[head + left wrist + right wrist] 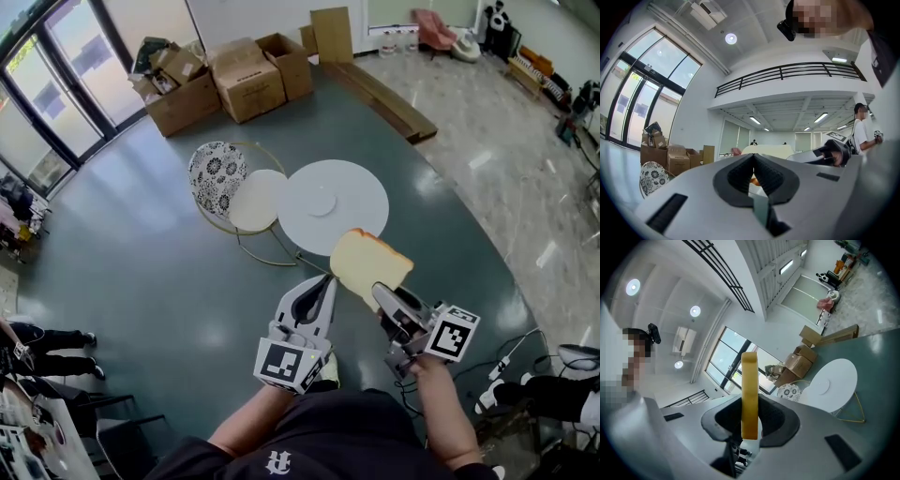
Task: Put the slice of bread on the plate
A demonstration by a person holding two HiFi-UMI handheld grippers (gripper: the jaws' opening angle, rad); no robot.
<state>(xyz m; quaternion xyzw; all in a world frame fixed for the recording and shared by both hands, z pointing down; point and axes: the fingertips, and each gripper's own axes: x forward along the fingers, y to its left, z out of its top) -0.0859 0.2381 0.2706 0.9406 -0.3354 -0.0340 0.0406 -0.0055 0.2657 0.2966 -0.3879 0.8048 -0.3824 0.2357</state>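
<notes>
The right gripper (379, 292) is pinching the slice of bread (368, 265) in its fingers and ought to be levelling it low over the plate (322, 203) before releasing, the left gripper (326, 281) idling with fingers closed, empty.

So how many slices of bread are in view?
1: the slice of bread clamped in the right gripper, near the round white table. None seen elsewhere.

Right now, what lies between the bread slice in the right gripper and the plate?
Nothing stands there. In the head view, only bare white tabletop separates the bread slice, gripped by the right gripper, from the plate at the table's middle.
</notes>
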